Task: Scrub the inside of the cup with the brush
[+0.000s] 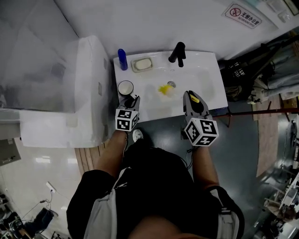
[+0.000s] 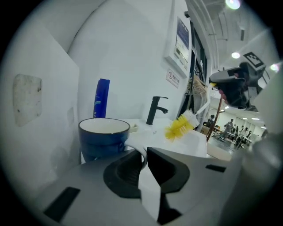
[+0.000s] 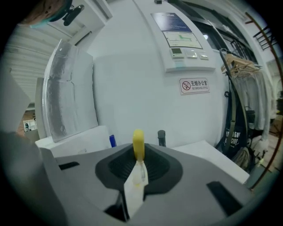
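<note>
Left gripper (image 2: pixel 144 155) pinches the cup (image 2: pixel 104 136) by its handle at the sink's (image 1: pixel 208 70) near-left corner, steadying it; right gripper (image 3: pixel 138 162) clamps the brush (image 1: pixel 164 89), bristles over the sink, ready.

Pretty plain washroom corner tbh. White wall (image 1: pixel 154 23) all along the back, with a red no-smoking sign (image 1: pixel 242 15) stuck on it and a control panel (image 3: pixel 181 42) mounted higher up. A white washbasin (image 1: pixel 212 100) sits flush against it, with a black faucet (image 1: pixel 178 52) at the back edge. To its left there's a boxy white unit (image 1: pixel 84 88) and a frosted, see-through panel (image 1: pixel 32 56). The floor is dark grey (image 1: pixel 238 140) by the basin, with a strip of wood planks (image 1: pixel 86 158) and then glossy white tiles (image 1: pixel 32 172). Hangers (image 3: pixel 239 66) and a black printed bag (image 3: pixel 232 137) are off to the right. Round ceiling lights (image 2: pixel 233 4) are on overhead.
</note>
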Demonstrator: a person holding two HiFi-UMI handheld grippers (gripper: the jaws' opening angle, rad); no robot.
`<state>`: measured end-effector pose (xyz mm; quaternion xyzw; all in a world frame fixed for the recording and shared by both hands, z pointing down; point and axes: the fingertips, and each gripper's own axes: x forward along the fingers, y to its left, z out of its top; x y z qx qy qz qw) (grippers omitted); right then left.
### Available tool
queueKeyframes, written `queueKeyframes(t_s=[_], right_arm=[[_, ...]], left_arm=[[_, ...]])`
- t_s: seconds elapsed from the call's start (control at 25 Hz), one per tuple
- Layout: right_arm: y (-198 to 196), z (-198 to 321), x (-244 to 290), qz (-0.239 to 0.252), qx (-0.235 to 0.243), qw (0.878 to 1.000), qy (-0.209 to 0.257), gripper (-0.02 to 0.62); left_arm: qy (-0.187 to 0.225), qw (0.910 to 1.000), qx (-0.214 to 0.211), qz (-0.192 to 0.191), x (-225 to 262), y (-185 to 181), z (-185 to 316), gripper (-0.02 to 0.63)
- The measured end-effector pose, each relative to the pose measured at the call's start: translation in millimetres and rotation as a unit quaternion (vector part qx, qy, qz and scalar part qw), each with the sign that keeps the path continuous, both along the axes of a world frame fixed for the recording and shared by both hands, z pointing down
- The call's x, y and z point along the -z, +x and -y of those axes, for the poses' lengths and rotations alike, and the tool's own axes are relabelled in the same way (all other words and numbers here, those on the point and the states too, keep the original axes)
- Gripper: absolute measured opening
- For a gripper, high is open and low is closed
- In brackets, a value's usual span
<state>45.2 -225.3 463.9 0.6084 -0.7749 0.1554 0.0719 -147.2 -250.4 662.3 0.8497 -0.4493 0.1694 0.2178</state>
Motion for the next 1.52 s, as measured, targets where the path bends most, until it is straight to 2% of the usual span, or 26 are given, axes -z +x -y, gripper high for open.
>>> queueKeyframes(t_s=[0.16, 0.24, 0.48, 0.68, 0.8, 0.92, 1.08, 1.28, 1.52], right_arm=[[4, 5, 0, 0.004, -0.016, 1.000, -0.003, 0.055], [10, 5, 2, 0.006, -0.026, 1.000, -0.002, 0.055], [49, 6, 2, 0.028, -0.060, 0.998, 0.002, 0.055], [94, 14, 9, 0.092, -0.065, 0.994, 0.006, 0.055], [114, 24, 17, 0.152, -0.037, 0.988, 0.008, 0.055], [122, 31, 34, 0.207, 0.011, 0.978, 0.019, 0.054], [124, 40, 56, 0.246, 0.066, 0.967, 0.029, 0.054], [113, 57, 56, 0.243, 0.113, 0.963, 0.022, 0.054], [87, 68, 37, 0.183, 0.167, 0.969, -0.003, 0.054]], left_arm=[[0.005, 0.9989, -0.039, -0.026, 11, 16, 1, 0.051], [0.008, 0.9975, -0.065, -0.024, 16, 26, 1, 0.049], [0.032, 0.9888, -0.142, 0.033, 19, 59, 2, 0.049], [0.046, 0.9726, -0.204, 0.101, 19, 88, 4, 0.049], [0.047, 0.9643, -0.227, 0.129, 19, 104, 4, 0.049], [0.047, 0.9559, -0.252, 0.144, 19, 121, 3, 0.049], [0.053, 0.9464, -0.276, 0.159, 19, 140, 5, 0.049], [0.060, 0.9374, -0.295, 0.175, 19, 153, 6, 0.049], [0.060, 0.9322, -0.309, 0.178, 18, 161, 8, 0.049]])
